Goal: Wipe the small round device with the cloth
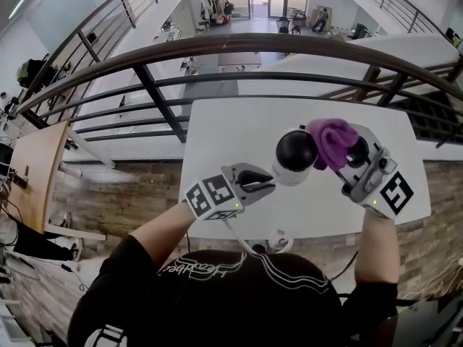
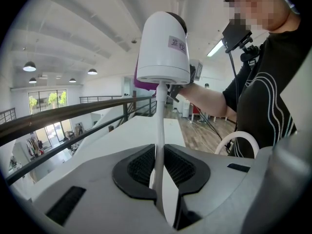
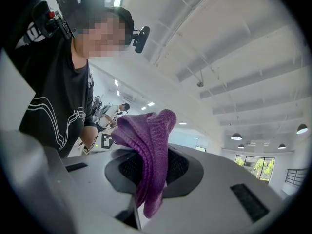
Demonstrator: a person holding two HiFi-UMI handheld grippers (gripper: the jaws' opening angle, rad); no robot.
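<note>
White table [image 1: 217, 125] below. The small round device [image 1: 295, 157] is held up over it, between the two grippers. It has a hard white shell and a glossy black dome, so it is probably light and slick, with a dome that scratches easily.

Purple cloth [image 1: 331, 140] is soft and bunched, lying against or just beside the dome's right side.

Left gripper [image 1: 266, 181] has its jaws closed on the device's thin white cable [image 2: 159, 126], below the base. The device may swing from that hold; gripping the shell looks steadier.

Right gripper [image 1: 356, 159] has its jaws clamped on a fold of the cloth.
</note>
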